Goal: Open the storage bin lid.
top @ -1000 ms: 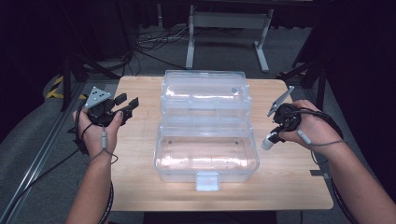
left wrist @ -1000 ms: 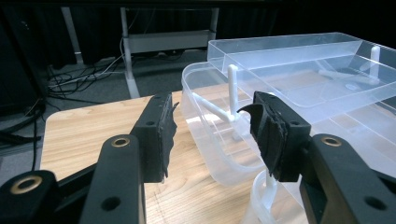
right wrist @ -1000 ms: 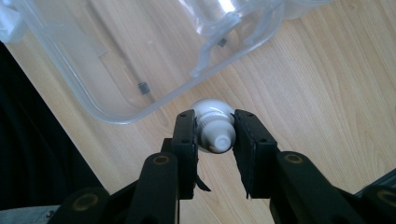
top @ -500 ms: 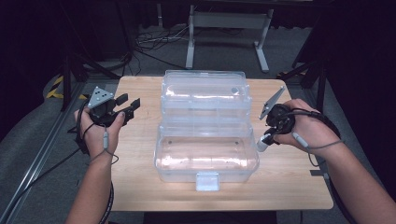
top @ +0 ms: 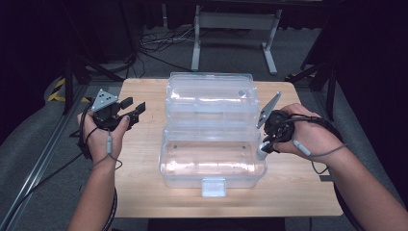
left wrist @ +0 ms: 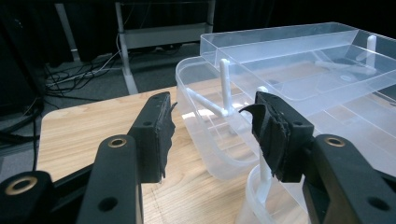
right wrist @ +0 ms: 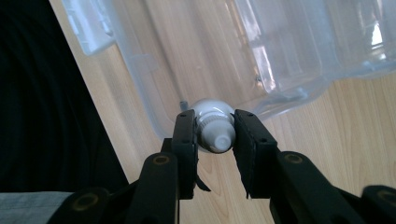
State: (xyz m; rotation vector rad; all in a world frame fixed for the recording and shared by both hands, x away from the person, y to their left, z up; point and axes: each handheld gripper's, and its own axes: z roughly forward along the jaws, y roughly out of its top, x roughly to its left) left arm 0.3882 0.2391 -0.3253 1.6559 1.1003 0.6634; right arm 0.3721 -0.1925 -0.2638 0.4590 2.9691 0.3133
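A clear plastic box (top: pixel 211 179) stands open mid-table, its hinged lid and tray (top: pixel 209 96) raised behind it. My right gripper (top: pixel 266 144) is at the box's right rim, shut on a small white tube (top: pixel 261 152). In the right gripper view the tube (right wrist: pixel 212 122) sits cap-first between the pads of that gripper (right wrist: pixel 215 136), above the box wall (right wrist: pixel 261 46). My left gripper (top: pixel 134 108) hovers left of the box, open, with nothing between its pads. The left gripper view shows its jaws (left wrist: pixel 212 133) apart, facing the box (left wrist: pixel 280 79).
The wooden table (top: pixel 144 159) has bare room on both sides of the box and in front of it. A white latch (top: pixel 213 186) juts from the box's front. Cables and a metal stand (top: pixel 231 33) lie on the floor beyond the table's far edge.
My right hand has carried the white tube leftward, up to the box's right rim. The left hand has stayed where it was.
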